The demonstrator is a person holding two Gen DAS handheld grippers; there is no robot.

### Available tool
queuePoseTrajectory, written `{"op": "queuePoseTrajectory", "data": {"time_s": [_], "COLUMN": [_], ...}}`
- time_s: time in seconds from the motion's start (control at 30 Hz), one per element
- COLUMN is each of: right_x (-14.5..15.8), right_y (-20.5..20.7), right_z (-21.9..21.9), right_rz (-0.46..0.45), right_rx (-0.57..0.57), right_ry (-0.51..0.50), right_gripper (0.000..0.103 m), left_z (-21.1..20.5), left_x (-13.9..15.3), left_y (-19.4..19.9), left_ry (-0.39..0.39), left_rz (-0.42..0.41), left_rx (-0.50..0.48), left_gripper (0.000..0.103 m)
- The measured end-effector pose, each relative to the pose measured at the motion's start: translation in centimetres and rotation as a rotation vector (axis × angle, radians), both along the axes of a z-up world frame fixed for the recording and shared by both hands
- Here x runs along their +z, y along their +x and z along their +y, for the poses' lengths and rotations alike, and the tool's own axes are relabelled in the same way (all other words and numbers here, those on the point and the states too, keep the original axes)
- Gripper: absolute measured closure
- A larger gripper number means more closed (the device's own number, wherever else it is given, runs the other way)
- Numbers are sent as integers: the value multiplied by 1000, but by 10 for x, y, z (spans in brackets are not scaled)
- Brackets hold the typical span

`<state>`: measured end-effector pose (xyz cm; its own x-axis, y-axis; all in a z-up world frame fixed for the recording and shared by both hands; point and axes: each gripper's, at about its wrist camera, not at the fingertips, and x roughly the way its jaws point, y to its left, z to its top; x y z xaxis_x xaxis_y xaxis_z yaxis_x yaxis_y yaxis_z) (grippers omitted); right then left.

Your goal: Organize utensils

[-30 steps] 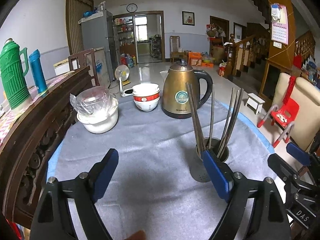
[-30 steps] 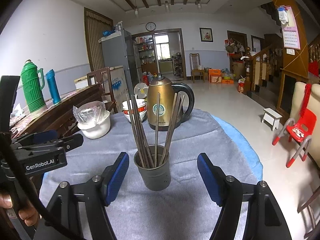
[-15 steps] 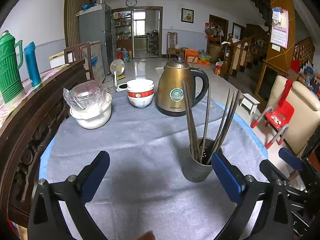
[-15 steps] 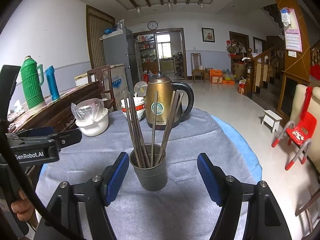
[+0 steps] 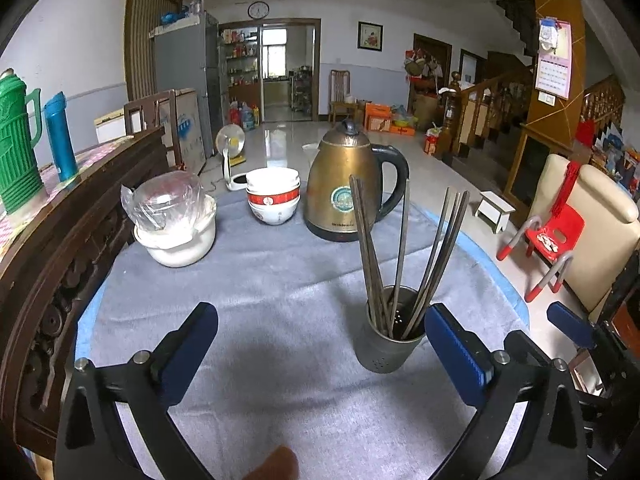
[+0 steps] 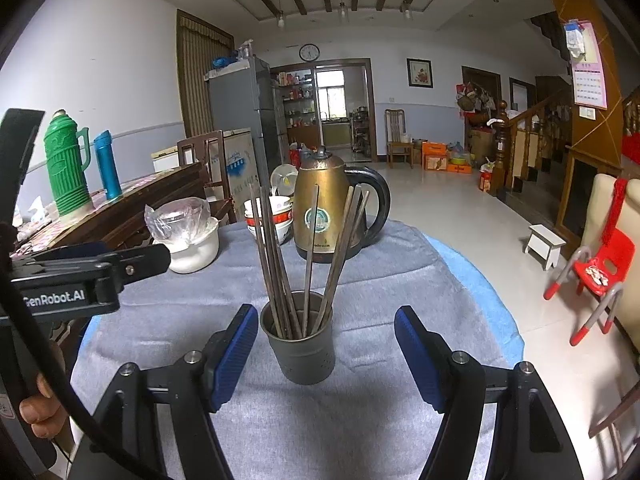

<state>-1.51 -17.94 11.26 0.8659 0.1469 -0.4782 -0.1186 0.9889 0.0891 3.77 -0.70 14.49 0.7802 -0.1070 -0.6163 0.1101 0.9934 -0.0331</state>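
Note:
A grey perforated metal holder (image 5: 389, 340) (image 6: 301, 342) stands upright on the grey tablecloth (image 5: 280, 292) with several metal chopsticks (image 5: 400, 256) (image 6: 308, 256) standing in it. My left gripper (image 5: 320, 344) is open and empty; the holder sits just inside its right finger. My right gripper (image 6: 324, 350) is open and empty, its blue-padded fingers on either side of the holder without touching it. The left gripper's body also shows at the left of the right wrist view (image 6: 80, 280).
A gold kettle (image 5: 348, 188) (image 6: 328, 208), stacked red and white bowls (image 5: 273, 196), and a white pot with a plastic bag (image 5: 176, 216) stand at the table's far side. A dark wooden cabinet (image 5: 60, 240) with green and blue flasks borders the left. The table edge drops off at right.
My left gripper has drawn back and risen, so the holder now stands clear in front of its right finger. The right gripper has backed off slightly. Both stay open.

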Motion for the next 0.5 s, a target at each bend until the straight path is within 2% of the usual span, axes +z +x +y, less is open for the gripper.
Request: {"op": "queuePoseTrajectory", "data": {"time_s": [0.5], "right_x": [0], "right_y": [6], "right_z": [-2], "right_rz": [3], "right_rx": [4], "right_ry": [-5], "right_gripper": [29], "left_z": [-15], "left_x": [-5], "left_y": [1], "left_ry": [34], "left_rz": [16], "left_rx": [-58], "left_gripper": [0]}}
